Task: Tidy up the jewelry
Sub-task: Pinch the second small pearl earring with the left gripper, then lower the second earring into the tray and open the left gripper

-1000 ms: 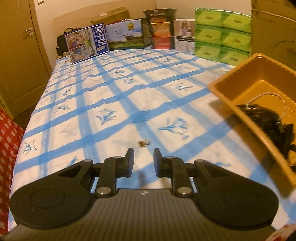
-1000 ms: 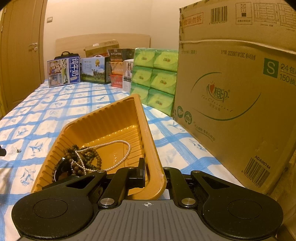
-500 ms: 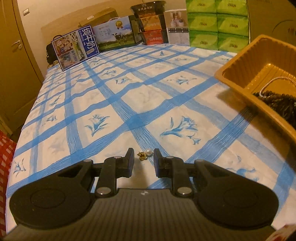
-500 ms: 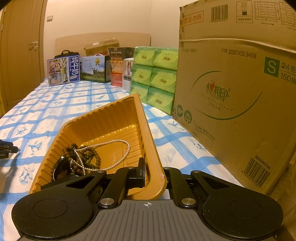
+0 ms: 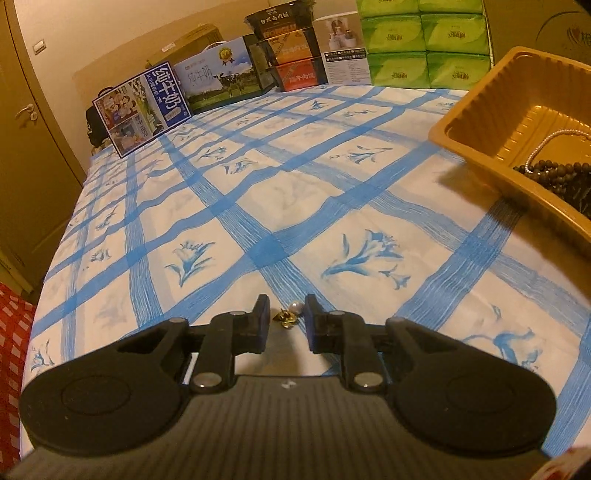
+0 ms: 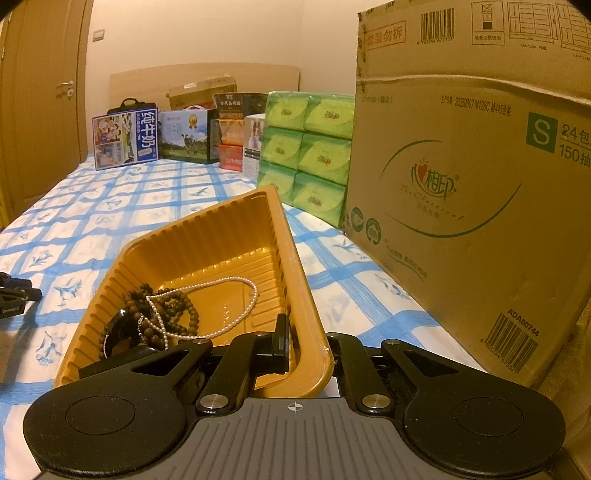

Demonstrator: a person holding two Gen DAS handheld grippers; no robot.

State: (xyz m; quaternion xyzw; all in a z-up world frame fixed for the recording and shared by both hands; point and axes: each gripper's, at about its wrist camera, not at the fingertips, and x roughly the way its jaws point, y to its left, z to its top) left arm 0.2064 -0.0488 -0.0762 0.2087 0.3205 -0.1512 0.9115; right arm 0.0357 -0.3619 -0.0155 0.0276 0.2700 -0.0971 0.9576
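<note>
Green tissue packs (image 6: 308, 147) stand beside a big cardboard box (image 6: 469, 192) (barcoded) on the checked sheet (image 5: 258, 206).

Wooden door (image 6: 40, 122), beige wall (image 6: 192, 33), warm light.

- left gripper (image 5: 283, 314): matt black plastic, ribbed grey body, bright metal pivot pins
- earring (image 5: 289, 313): glossy pearl on shiny gold-coloured metal
- tray (image 6: 207, 236): thin orange-gold plastic, ribbed walls, slight sheen
- pearl necklace (image 6: 236, 302): glossy white beads; dark bracelet (image 6: 170, 314): brown beads, wood-like, dull
- bedsheet (image 5: 288, 192): matt cloth, blue check print
- carton (image 6: 461, 177): matt brown cardboard; tissue packs (image 6: 306, 147): glossy green plastic wrap
</note>
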